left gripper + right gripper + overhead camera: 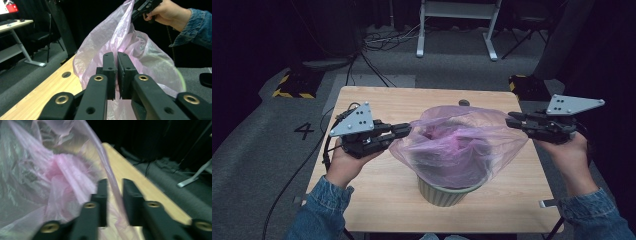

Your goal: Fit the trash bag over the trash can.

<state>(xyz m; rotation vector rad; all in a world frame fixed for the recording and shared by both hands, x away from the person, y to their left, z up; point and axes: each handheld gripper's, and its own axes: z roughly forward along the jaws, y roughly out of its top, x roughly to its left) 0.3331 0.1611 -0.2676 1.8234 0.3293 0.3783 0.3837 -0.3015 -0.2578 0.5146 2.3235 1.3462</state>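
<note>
High view looks down over the tabletop (pixel 377 210); both gripper views sit close, facing inward, sharing the pink bag (pixel 459 145).

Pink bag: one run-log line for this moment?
left gripper shut on pink bag | right gripper on opposite edge, grip unclear | bag in green bin

A dark lab or studio: black curtains (pixel 257 30), floor cables (pixel 382 40), hazard-taped stand bases (pixel 294 85).

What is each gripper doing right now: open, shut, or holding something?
Left gripper: shut on the pink bag edge.
Right gripper: jaws slightly apart with the bag's edge between them; a firm grip cannot be told.
</note>
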